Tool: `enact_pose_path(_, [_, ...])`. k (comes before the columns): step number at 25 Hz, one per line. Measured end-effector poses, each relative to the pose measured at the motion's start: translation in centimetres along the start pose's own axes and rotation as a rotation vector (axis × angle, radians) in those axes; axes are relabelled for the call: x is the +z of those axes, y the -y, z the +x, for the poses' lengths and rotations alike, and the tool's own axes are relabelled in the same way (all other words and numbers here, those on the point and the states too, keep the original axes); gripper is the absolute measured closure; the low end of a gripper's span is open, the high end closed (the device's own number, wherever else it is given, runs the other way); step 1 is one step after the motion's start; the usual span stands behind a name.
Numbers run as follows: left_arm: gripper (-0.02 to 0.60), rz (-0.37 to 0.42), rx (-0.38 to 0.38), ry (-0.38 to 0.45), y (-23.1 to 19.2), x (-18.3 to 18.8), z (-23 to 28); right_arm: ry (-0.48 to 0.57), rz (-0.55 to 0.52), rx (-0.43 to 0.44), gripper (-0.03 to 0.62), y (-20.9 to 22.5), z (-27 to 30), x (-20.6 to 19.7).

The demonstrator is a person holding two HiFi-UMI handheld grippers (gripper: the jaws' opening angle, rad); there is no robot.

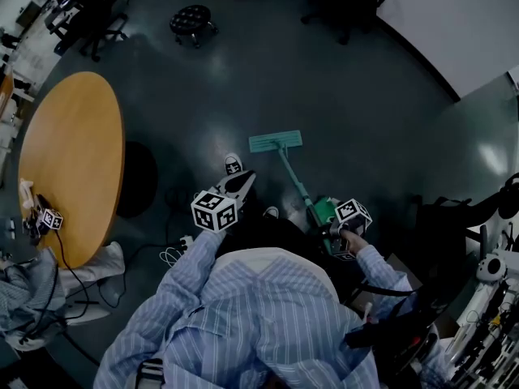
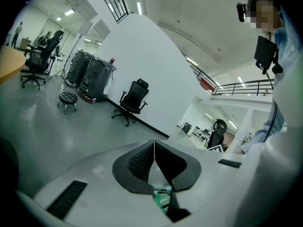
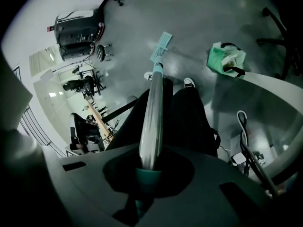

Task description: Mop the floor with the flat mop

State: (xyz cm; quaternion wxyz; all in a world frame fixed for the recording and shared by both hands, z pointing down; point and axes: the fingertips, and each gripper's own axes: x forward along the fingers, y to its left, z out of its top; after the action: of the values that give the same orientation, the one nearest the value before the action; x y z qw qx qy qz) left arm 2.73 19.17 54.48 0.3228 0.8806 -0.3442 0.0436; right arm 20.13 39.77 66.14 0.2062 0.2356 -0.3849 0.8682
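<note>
The flat mop's teal head (image 1: 276,142) lies on the dark floor ahead of the person's shoes. Its handle (image 1: 297,181) slants back to my right gripper (image 1: 332,227), which is shut on it. In the right gripper view the silvery handle (image 3: 152,117) runs from a teal end piece between the jaws of my right gripper (image 3: 144,176) out to the mop head (image 3: 162,44). My left gripper (image 1: 242,182) is held out above the shoes, away from the mop. Seen from the left gripper view, my left gripper (image 2: 154,156) is shut, pads touching, with nothing between them.
A round wooden table (image 1: 73,160) stands at the left, with a small marker cube (image 1: 49,218) on it. Cables (image 1: 173,251) lie by its foot. A black stool (image 1: 193,21) and office chairs (image 1: 345,2) stand farther off. A green bag (image 3: 226,60) sits on the floor.
</note>
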Motion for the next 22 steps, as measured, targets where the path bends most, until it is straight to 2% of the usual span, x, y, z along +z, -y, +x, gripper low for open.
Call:
enact_pose_path(5, [0.573, 0.012, -0.021, 0.004, 0.4, 0.4, 0.0, -0.005, 0.044, 0.031, 0.569, -0.1, -0.5, -1.3])
enact_pose_path(13, [0.573, 0.029, -0.036, 0.013, 0.9, 0.5, 0.3, -0.012, -0.005, 0.042, 0.569, -0.7, 0.0, -1.4])
enact_pose_path(22, [0.574, 0.033, -0.038, 0.031, 0.5, 0.5, -0.4, -0.004, 0.017, 0.052, 0.569, -1.0, 0.3, -2.0])
